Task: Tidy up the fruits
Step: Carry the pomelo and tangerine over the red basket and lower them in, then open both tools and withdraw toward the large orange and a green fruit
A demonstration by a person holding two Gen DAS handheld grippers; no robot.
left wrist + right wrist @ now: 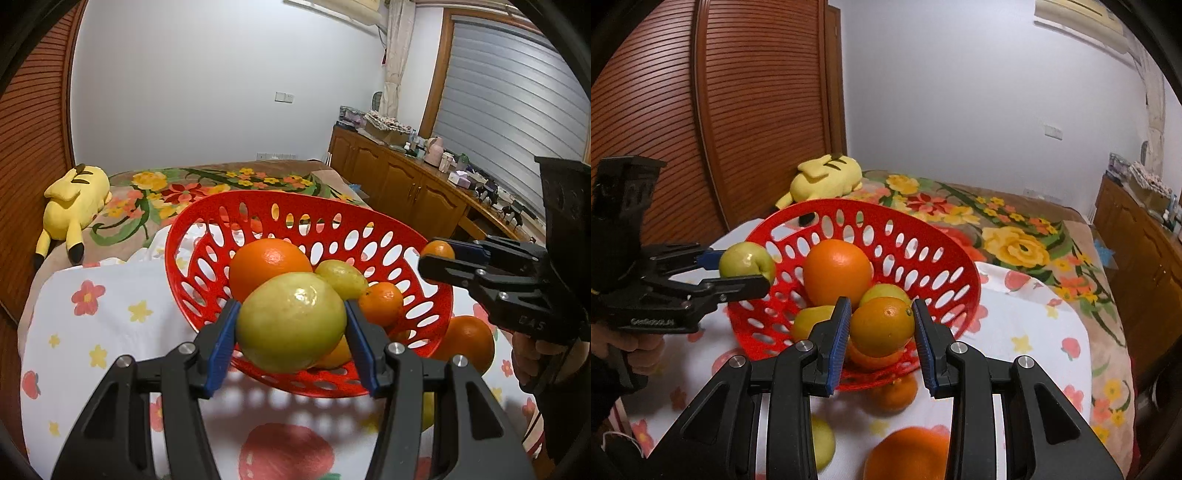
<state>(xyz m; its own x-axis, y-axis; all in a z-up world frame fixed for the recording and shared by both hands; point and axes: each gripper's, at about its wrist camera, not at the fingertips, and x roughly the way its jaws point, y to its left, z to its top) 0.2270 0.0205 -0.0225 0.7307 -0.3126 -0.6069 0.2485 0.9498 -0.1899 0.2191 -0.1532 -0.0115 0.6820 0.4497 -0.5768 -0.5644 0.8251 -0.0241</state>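
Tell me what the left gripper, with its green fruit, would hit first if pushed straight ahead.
Likely the big orange in the red basket, just beyond the green fruit held by the left gripper; depth is uncertain.

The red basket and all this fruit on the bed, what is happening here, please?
A person holds a claw in each hand and is sorting fruit into the red basket. The left claw grips a green apple at the basket's near rim. The right claw grips a small orange. A large orange already lies inside; some fruit remains on the flowered cloth.
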